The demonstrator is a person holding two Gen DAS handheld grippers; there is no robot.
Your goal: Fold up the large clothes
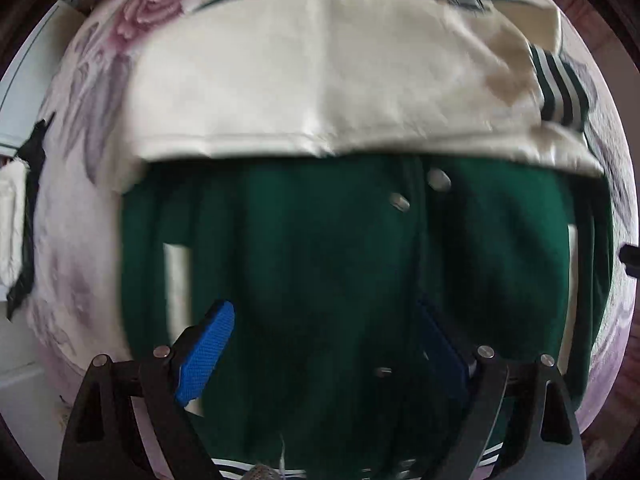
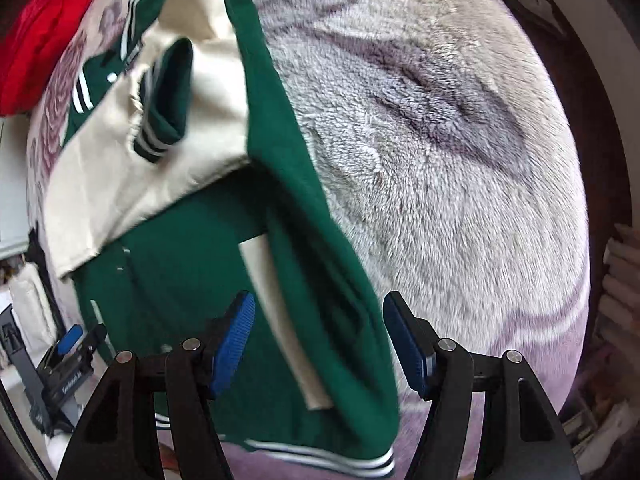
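Left wrist view: my left claw (image 1: 320, 348) hangs released above the green jacket (image 1: 320, 264), nothing between its blue pads. The jacket lies flat on the fleece blanket (image 1: 84, 208) of a bed, its cream sleeves (image 1: 320, 80) folded across its upper chest. I judge those sleeves could slide off if I tug the body sideways.

Right wrist view: my right claw (image 2: 320, 344) is released too, straddling the jacket's right edge without pinching it. Right of the jacket the blanket lies bare, giving room. A red garment (image 2: 44, 36) sits beyond the jacket's collar. The bed's edge lies near the hem (image 2: 320, 456), so a careless pull might drag it off.
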